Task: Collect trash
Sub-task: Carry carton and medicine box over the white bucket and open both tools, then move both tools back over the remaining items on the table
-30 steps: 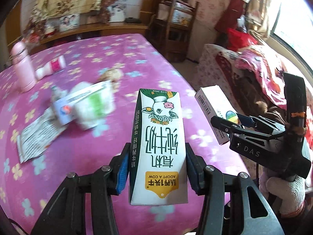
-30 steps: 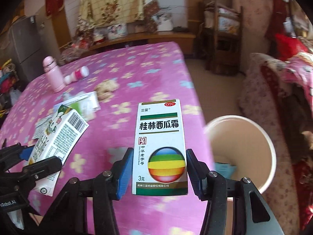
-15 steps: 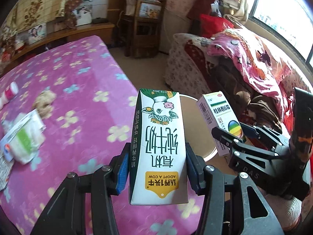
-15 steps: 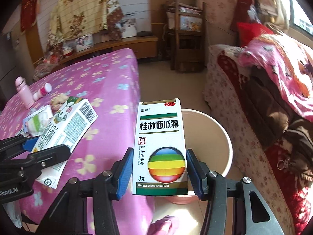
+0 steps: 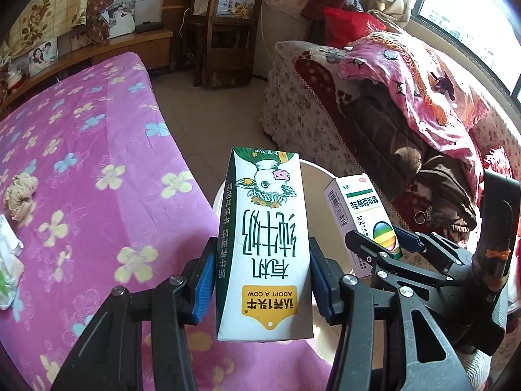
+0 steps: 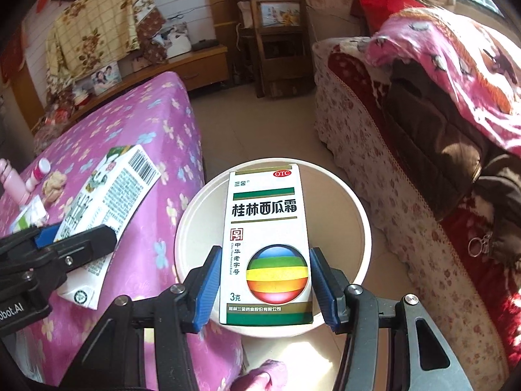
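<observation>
My left gripper (image 5: 262, 280) is shut on a white and green milk carton (image 5: 265, 244) with a cow picture, held over the table's right edge. The carton also shows in the right wrist view (image 6: 107, 208). My right gripper (image 6: 265, 286) is shut on a white medicine box (image 6: 265, 244) with a rainbow ball, held above the round white trash bin (image 6: 195, 228). The box also shows in the left wrist view (image 5: 361, 215), and the bin's rim (image 5: 219, 195) peeks out behind the carton.
The table has a pink flowered cloth (image 5: 97, 163). On it lie a crumpled paper ball (image 5: 21, 190), wrappers (image 5: 8, 260) and a pink bottle (image 6: 13, 182). A sofa with blankets (image 6: 439, 114) stands right of the bin. A wooden chair (image 6: 276, 29) is at the back.
Both grippers have swung right, away from the table, with their loads. The bin now lies directly below the medicine box and behind the carton.
</observation>
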`<state>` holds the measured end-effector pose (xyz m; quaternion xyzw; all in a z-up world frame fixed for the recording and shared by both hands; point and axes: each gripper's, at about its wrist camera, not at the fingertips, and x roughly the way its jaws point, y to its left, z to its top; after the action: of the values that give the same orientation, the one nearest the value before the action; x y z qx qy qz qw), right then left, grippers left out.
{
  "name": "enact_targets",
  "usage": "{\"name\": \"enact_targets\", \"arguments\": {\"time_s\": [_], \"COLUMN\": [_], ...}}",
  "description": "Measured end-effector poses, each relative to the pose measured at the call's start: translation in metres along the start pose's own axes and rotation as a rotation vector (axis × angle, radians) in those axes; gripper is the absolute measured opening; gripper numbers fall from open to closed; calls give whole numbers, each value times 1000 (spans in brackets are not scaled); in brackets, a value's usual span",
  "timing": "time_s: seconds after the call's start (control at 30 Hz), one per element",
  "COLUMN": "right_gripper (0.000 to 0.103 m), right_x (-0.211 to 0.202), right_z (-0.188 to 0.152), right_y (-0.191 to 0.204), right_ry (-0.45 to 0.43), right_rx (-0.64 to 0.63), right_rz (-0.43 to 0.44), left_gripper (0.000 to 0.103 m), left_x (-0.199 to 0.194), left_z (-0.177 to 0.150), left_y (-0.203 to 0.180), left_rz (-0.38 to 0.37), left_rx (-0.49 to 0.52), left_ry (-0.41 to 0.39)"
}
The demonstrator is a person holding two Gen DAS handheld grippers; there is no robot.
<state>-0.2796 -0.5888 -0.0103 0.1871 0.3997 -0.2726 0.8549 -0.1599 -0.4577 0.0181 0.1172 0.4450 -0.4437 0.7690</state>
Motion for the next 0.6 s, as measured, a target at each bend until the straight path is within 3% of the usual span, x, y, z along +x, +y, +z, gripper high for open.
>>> {"name": "enact_targets", "arguments": {"time_s": [0.13, 0.23, 0.6], "right_gripper": [67, 69, 70], "right_x": [11, 14, 1], "right_z": [2, 2, -5], "right_y": [-6, -6, 10], "right_ry": [7, -3, -37], "right_rx": [40, 48, 16], "right_rz": [23, 28, 15], "left_gripper": [54, 61, 62], "left_x": [5, 3, -16], "left_z": [1, 2, -6], "left_y": [6, 10, 16], "left_rz": [3, 4, 9], "left_rx": [-22, -26, -12], "left_ry": [8, 0, -29]}}
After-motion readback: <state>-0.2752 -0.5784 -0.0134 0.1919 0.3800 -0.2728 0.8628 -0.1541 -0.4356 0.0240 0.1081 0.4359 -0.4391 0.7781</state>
